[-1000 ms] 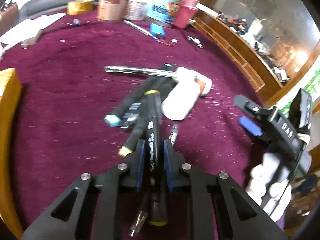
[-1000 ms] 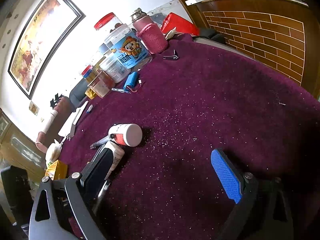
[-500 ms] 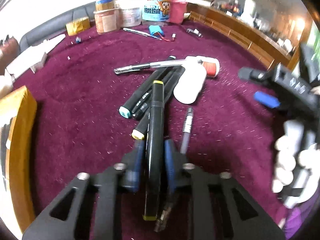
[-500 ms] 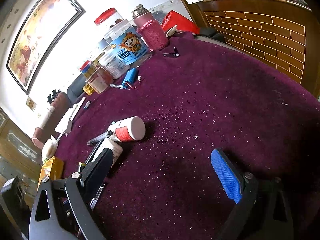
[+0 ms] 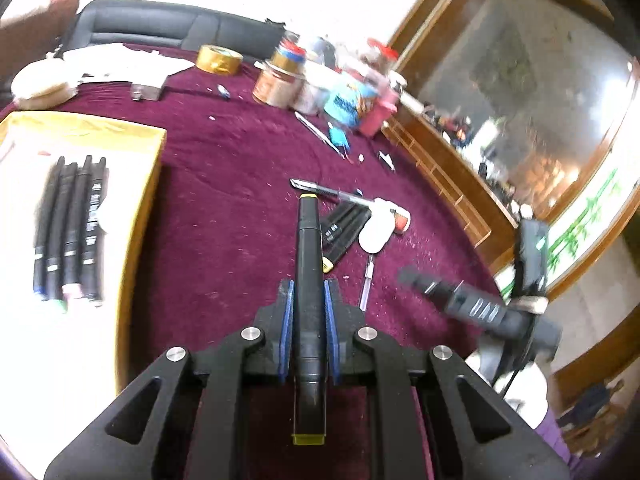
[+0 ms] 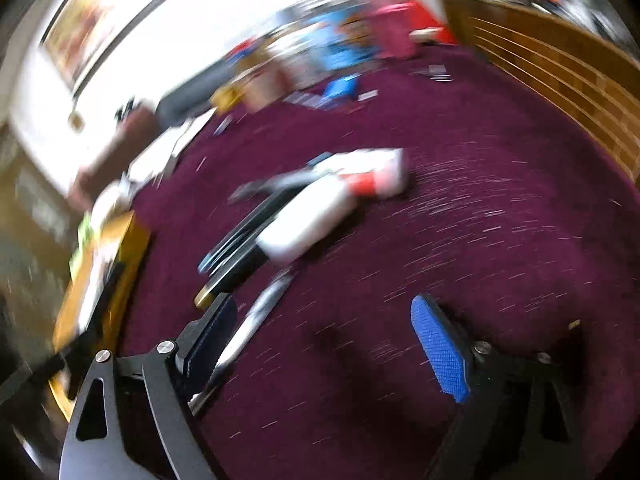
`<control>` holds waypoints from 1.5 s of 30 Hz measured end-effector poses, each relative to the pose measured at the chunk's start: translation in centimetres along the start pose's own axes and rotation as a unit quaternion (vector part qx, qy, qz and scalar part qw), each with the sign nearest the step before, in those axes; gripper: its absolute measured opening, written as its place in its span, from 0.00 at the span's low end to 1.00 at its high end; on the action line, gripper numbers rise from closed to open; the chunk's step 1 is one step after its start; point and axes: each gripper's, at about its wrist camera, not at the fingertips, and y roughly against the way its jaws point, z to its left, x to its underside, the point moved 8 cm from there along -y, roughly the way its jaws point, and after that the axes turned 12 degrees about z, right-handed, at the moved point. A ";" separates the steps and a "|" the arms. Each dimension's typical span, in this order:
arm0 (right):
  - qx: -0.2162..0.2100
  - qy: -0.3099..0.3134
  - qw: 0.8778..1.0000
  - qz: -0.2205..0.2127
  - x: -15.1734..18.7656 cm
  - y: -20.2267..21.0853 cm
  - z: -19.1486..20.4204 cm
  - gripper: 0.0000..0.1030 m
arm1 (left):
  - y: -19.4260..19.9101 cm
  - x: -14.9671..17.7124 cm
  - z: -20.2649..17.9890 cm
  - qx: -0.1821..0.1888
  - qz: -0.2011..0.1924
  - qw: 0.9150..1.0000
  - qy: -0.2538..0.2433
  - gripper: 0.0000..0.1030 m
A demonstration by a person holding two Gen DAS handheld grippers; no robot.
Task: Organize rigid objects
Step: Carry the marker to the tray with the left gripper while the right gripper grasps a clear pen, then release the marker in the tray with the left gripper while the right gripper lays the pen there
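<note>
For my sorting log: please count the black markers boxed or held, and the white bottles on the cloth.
Black markers in the box: 4
Yellow-capped marker in the left gripper: 1
White bottles: 2
Total: 7

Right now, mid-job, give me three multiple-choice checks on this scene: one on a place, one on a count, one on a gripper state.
1. Where do the sorted markers lie?
A. in the yellow-rimmed tray
B. beside the tape roll
C. under the white bottle

2. How many markers lie in that tray?
A. two
B. four
C. seven

3. What is the left gripper doing?
A. open, holding nothing
B. shut on a pen
C. shut on a black marker

Key: 1 A, the row lies on the tray's white floor at the left of the left wrist view. 2 B, four dark barrels lie side by side. 3 C, the blue pads press the marker's barrel; the right gripper stands open.
</note>
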 end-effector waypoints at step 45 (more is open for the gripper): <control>-0.186 0.138 0.960 0.160 -0.8 -8.9 32.7 0.08 | 8.6 -3.1 24.4 -0.090 -0.031 0.973 0.210 0.13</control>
